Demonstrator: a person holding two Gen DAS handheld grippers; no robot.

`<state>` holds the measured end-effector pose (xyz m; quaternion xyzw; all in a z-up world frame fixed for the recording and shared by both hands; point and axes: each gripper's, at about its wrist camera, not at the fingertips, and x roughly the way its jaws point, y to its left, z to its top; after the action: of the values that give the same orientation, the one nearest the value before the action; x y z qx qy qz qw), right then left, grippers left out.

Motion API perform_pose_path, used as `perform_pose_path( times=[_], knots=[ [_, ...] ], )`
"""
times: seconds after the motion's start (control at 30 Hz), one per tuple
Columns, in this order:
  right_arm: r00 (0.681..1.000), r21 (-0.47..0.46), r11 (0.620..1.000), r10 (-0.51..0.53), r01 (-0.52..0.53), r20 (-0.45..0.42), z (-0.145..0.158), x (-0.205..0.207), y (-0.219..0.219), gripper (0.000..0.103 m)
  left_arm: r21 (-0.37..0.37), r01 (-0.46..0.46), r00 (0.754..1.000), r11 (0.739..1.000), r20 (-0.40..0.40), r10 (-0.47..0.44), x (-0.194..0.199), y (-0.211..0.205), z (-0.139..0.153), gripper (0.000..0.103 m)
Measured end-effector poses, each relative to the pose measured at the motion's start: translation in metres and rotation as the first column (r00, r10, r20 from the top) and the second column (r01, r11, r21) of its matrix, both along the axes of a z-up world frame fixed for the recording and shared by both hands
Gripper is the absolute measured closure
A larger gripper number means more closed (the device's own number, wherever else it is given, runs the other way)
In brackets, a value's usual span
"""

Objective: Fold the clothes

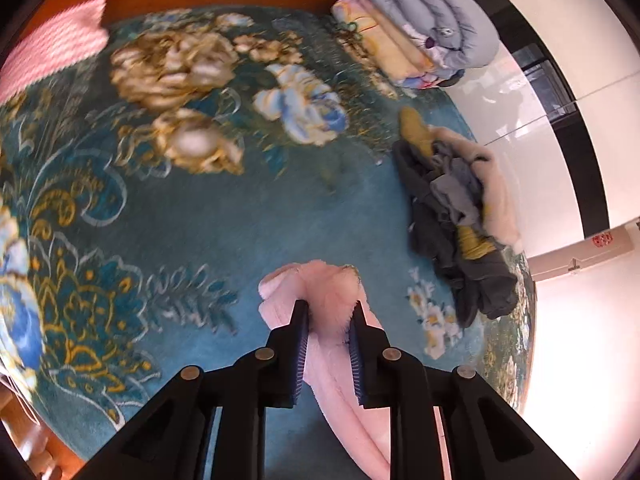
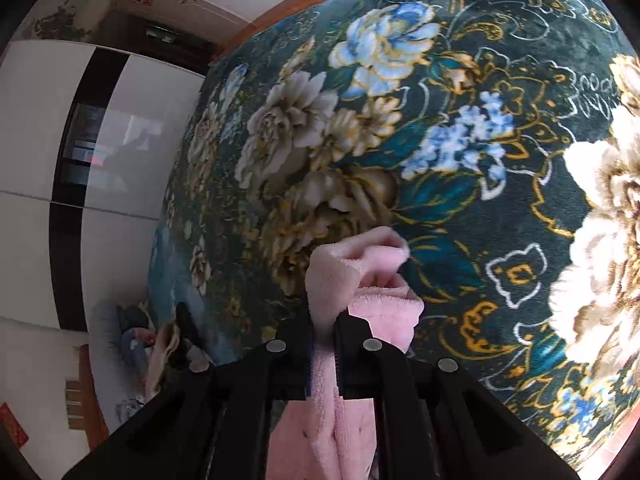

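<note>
Both grippers have hold of one pink fleece garment (image 1: 340, 360), lifted clear of the teal floral blanket (image 1: 200, 220) that covers the bed. In the left wrist view the left gripper (image 1: 329, 308) is narrowed to a modest gap with a thick bunch of the fleece pinched between its pads, and the rest of the cloth hangs down toward 6 o'clock, below the fingers. In the right wrist view the right gripper (image 2: 325, 318) is squeezed nearly closed on another bunched edge of the same pink fleece garment (image 2: 360, 280), which puffs out past the fingertips toward 12 o'clock and trails back toward 6 o'clock. As for progress, this piece looks only picked up: it is crumpled, not spread flat, and no crease shows, so its folding seems hardly begun. At 3 o'clock in the left view lies a loose heap of clothes (image 1: 460, 208), grey, mustard and cream, apparently still to be folded. At 1 o'clock sits a stack of folded bedding (image 1: 420, 28), and whether that belongs to the job I cannot tell. A pink patterned cloth (image 1: 56, 44) lies at 10 o'clock
</note>
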<state>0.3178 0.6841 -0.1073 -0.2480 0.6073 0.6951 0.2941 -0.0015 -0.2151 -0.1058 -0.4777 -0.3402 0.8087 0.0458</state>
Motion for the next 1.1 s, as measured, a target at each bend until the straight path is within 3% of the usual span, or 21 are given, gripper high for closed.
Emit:
perform_pose_path(
  times=[0.17,0.27,0.33,0.37,0.47,0.57,0.63,0.73,0.93,1.1],
  knots=[
    [0.981,0.117,0.991,0.080,-0.060,-0.174,0.077,-0.038,0.004,0.095,-0.040,0.036,0.975,0.999,-0.218,-0.044,-0.012,-0.003,0.093,0.083],
    [0.970,0.175,0.983,0.100,-0.061,-0.222,0.093,-0.034,0.006,0.095,-0.065,0.009,0.986,0.998,-0.167,-0.020,-0.006,-0.022,0.072,0.083],
    [0.977,0.177,0.982,0.104,-0.070,-0.188,0.079,-0.027,0.007,0.095,-0.081,-0.009,0.992,0.997,-0.127,-0.002,-0.002,-0.035,0.055,0.083],
    [0.982,0.157,0.985,0.103,-0.078,-0.159,0.062,-0.023,0.007,0.095,-0.090,-0.018,0.994,0.996,-0.107,0.008,0.000,-0.041,0.047,0.083],
    [0.994,0.085,0.991,0.109,-0.107,-0.012,-0.003,-0.012,0.006,0.095,-0.099,-0.061,0.995,0.993,0.072,0.068,0.005,-0.052,-0.029,0.085],
    [0.990,-0.031,0.997,0.072,-0.069,0.122,-0.068,0.000,0.003,0.095,-0.100,-0.114,0.970,0.988,0.202,0.133,0.015,-0.057,-0.086,0.088],
    [0.983,-0.065,0.997,0.060,-0.050,0.171,-0.090,0.006,0.000,0.095,-0.098,-0.148,0.948,0.984,0.268,0.169,0.023,-0.059,-0.117,0.088],
    [0.976,-0.072,0.996,0.063,-0.048,0.208,-0.101,0.013,-0.002,0.095,-0.110,-0.136,0.950,0.985,0.266,0.161,0.027,-0.055,-0.122,0.088],
    [0.970,-0.015,0.995,0.102,-0.101,0.220,-0.081,0.003,-0.004,0.095,-0.163,-0.095,0.946,0.982,0.291,0.140,0.015,-0.048,-0.118,0.084],
    [0.963,-0.023,0.996,0.086,-0.083,0.254,-0.085,0.006,-0.009,0.095,-0.121,-0.109,0.931,0.987,0.337,0.144,0.026,-0.055,-0.128,0.074]
  ],
)
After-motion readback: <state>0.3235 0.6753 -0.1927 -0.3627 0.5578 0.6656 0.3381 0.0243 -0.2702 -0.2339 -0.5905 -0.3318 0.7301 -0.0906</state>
